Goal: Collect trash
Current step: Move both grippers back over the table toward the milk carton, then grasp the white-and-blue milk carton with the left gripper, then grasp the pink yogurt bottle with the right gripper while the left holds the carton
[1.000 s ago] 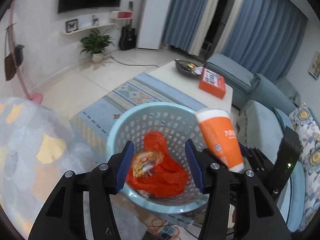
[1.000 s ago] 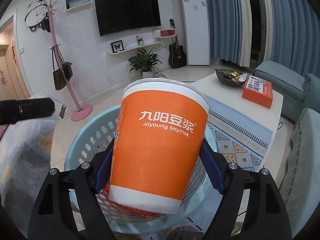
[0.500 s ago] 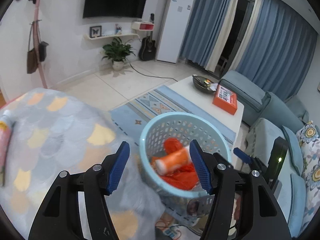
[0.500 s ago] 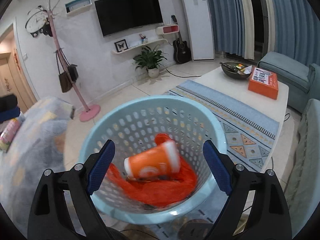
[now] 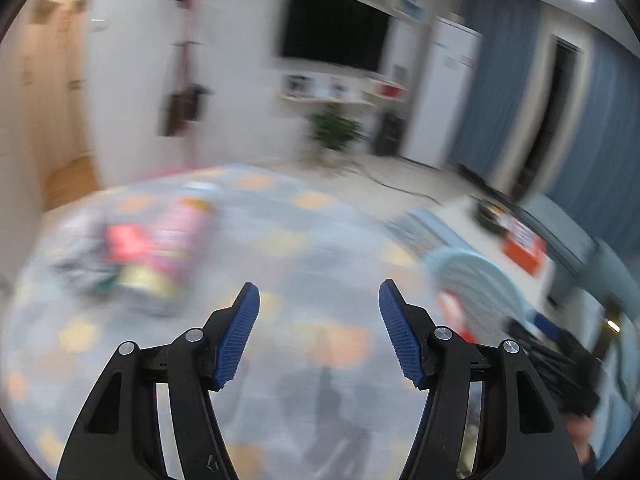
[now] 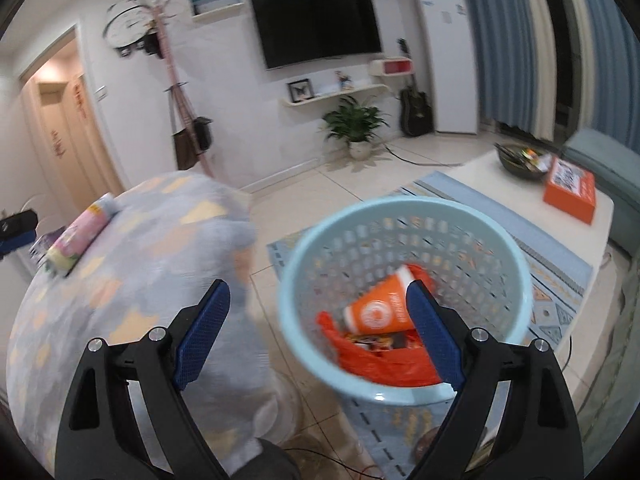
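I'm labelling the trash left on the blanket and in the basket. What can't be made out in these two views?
- Left wrist view: motion blur smears the pink tube and the red item beside it; labels unreadable.
- Right wrist view: the items under the orange cup are hidden by it and the orange bag.
- The basket base is cut off by the right gripper.

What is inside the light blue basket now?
Inside the light blue basket lie an orange paper cup on its side, an orange plastic bag under it, and some printed wrappers. The bag covers the basket's bottom.
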{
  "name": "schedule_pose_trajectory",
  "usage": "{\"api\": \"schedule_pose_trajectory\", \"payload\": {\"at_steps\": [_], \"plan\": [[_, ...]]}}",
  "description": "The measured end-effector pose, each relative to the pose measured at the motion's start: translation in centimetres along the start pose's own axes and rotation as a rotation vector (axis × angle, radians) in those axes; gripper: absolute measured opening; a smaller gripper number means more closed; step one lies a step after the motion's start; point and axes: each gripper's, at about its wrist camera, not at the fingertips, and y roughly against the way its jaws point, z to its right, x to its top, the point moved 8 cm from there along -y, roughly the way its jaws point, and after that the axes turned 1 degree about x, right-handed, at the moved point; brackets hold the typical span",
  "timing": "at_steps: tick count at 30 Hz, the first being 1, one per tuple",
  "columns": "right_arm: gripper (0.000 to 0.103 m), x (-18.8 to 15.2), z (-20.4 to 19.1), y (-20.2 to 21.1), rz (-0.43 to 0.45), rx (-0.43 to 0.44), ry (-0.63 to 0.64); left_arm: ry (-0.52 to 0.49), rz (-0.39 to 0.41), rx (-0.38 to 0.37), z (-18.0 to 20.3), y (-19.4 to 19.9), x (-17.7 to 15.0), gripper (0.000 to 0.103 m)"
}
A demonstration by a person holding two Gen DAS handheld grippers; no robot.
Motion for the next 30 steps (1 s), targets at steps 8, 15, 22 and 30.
{"api": "schedule_pose_trajectory", "payload": {"at_steps": [8,15,22,30], "plan": [[0.085,-0.2,-6.8,1.0,-0.008,0.121,0.026,0.2,0.038,0.316,-15.8,-1.9,3.3,0.07],[0.085,0.3,-11.3,1.6,-0.013,0.168,0.097,0.243,-0.065,0.336,-19.4,-6.9,2.4,0.07],[0.086,1.4,-15.0,1.2,-0.024,0.218,0.123,0.261,-0.02,0.282,-20.6,-4.7,0.7,0.054],[0.085,3.4,-23.8,0.5,-0.03,0.33,0.222,0.31,0.093,0.2,-19.7,3.3,-3.4,0.053]]}}
